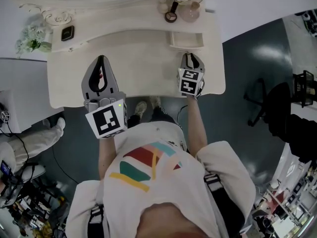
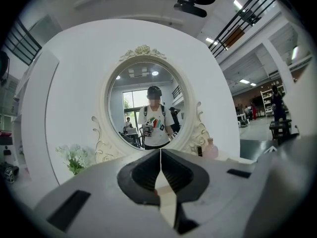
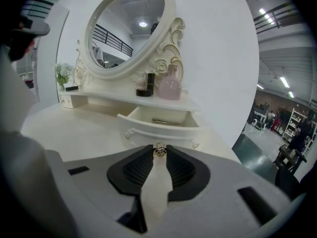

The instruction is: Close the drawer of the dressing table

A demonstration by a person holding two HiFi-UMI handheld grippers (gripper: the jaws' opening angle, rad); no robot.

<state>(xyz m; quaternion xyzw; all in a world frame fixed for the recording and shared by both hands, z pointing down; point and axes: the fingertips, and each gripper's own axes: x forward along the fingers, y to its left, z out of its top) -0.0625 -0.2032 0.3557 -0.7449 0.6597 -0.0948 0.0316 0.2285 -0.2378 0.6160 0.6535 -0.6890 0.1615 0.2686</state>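
Observation:
The white dressing table (image 1: 133, 63) has a small drawer (image 1: 187, 39) pulled open at its back right, under the shelf. In the right gripper view the drawer (image 3: 163, 125) shows a thin metal item inside, and its metal knob (image 3: 159, 150) sits between the tips of my right gripper (image 3: 159, 155), whose pads close in on it. From the head view, the right gripper (image 1: 190, 59) points at the drawer's front. My left gripper (image 1: 100, 63) hovers over the table's left half, shut and empty, its tips meeting (image 2: 160, 155) in front of the oval mirror (image 2: 148, 108).
On the shelf above the drawer stand a pink bottle (image 3: 170, 87) and a dark jar (image 3: 145, 91). White flowers (image 1: 30, 38) and a black box (image 1: 67, 32) sit at the table's left end. A dark chair (image 1: 270, 103) stands to the right, and a person's leg (image 1: 29, 138) shows at left.

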